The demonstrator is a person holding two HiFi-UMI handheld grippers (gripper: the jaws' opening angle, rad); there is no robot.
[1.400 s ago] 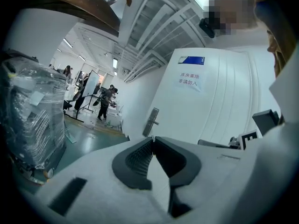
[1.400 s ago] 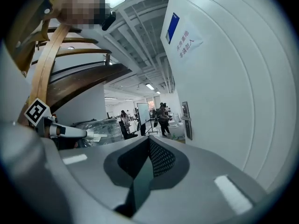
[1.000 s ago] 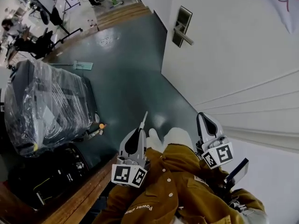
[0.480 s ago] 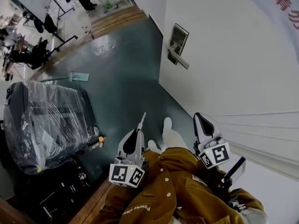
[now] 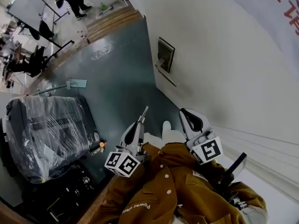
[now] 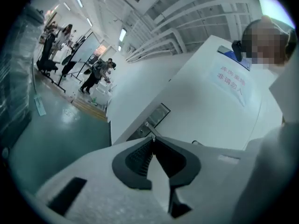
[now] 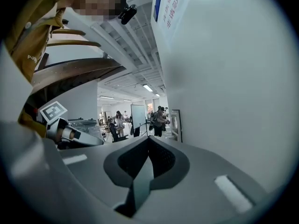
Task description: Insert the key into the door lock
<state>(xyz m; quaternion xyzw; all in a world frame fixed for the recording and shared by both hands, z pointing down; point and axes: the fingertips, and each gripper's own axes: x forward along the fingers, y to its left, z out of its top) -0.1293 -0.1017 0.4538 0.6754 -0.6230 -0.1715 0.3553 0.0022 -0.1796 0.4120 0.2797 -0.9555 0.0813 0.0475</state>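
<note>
Door lock (image 5: 164,55) on door (image 5: 224,64), ahead-R; wrapped machine (image 5: 46,134) on floor (image 5: 121,78), L.

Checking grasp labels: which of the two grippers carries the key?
The left gripper, its jaws shut on the key jutting from its tips; the right gripper is shut and empty.

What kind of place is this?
Probably a shared office or lab: a whiteboard on a stand, office chairs, a plastic-wrapped machine, and a wall with a metal door lock.

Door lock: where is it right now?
In the head view, the door lock sits upper centre on the white door, ahead of the key in the left gripper.
</note>
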